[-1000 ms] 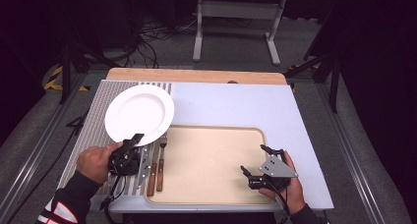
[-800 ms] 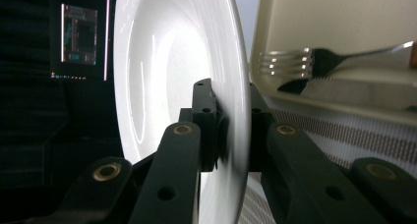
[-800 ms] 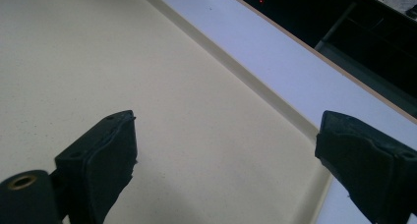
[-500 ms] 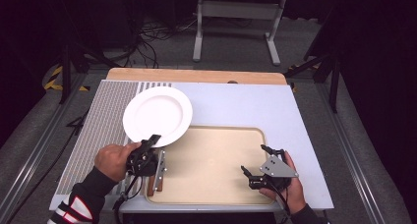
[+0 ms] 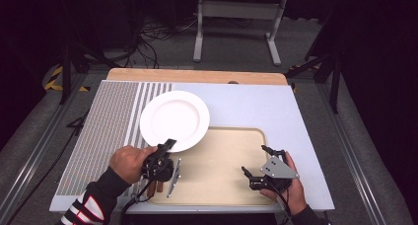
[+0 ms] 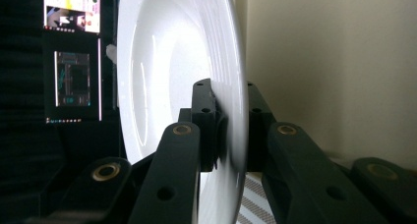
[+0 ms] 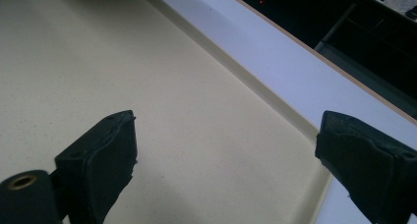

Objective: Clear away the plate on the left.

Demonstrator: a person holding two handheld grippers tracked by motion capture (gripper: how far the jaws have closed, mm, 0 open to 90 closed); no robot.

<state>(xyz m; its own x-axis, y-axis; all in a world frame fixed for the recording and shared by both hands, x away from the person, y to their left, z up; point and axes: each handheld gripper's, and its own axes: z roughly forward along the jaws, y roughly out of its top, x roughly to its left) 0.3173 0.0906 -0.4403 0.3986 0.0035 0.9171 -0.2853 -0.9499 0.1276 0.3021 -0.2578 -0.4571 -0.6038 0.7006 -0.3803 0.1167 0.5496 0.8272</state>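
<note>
Dark room all round, cables on grey floor, metal stand legs at twelve o'clock. Pale blue-grey table (image 5: 256, 106), flat and matte, wooden strip along the far edge, ribbed grey-and-white mat (image 5: 106, 131) at nine o'clock. Beige tray (image 5: 224, 185), smooth, shallow, rounded corners, sitting toward six o'clock.

White plate (image 5: 175, 120), round, glossy, broad rim with faint concentric rings: overlapping the tray's far-left corner at roughly ten o'clock from the tray's middle. Left gripper (image 5: 166, 147), black and jointed, clamped tight on the plate's near rim at six o'clock of the plate, one pad above, one below. Same grip up close in the left gripper view: rim (image 6: 231, 135) pinched between the two black pads, shiny glaze catching the light, plate edge-on. Hand wrapped round the gripper body, striped sleeve behind.

Cutlery (image 5: 173, 178) flat on the tray's left edge, just beside the left gripper: slim metal piece, dark wooden handles next to it.

Right gripper (image 5: 257, 162) at five o'clock on the tray, grey three-cornered plate on top, jaws spread wide, nothing between them. Matte rubbery pads (image 7: 105, 150) hovering over bare beige tray surface in the right gripper view.
</note>
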